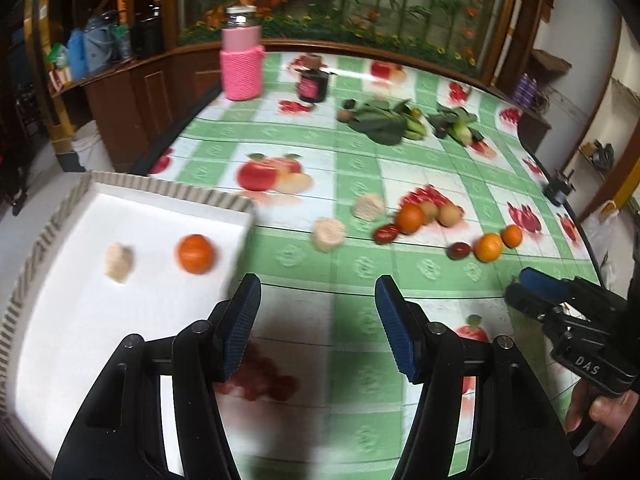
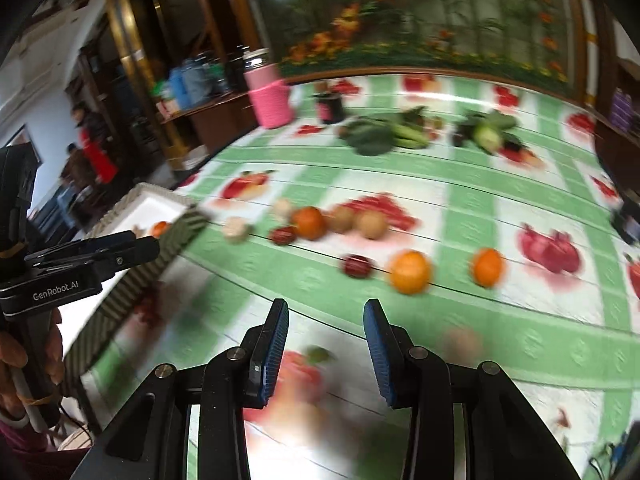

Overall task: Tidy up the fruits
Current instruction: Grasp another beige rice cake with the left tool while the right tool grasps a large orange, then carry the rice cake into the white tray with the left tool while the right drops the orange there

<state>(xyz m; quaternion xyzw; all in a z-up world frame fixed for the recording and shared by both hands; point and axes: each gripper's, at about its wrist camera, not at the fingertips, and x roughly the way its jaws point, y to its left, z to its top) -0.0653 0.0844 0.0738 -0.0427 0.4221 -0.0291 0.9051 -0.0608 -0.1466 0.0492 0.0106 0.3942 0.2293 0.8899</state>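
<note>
Both jaws apart, empty: left hand-held gripper point(image 1: 318, 320) beside tray point(image 1: 168, 190); right hand-held gripper point(image 2: 326, 344) over tablecloth point(image 2: 472, 184)

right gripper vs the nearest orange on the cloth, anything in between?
Nothing. In the right wrist view, only bare checked tablecloth lies between the open right gripper and the nearest orange; a dark red fruit sits just left of the orange.

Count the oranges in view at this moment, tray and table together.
4. One orange lies in the white tray. Three are on the tablecloth: one in the middle cluster, then a pair further right. Blur may hide others.
</note>
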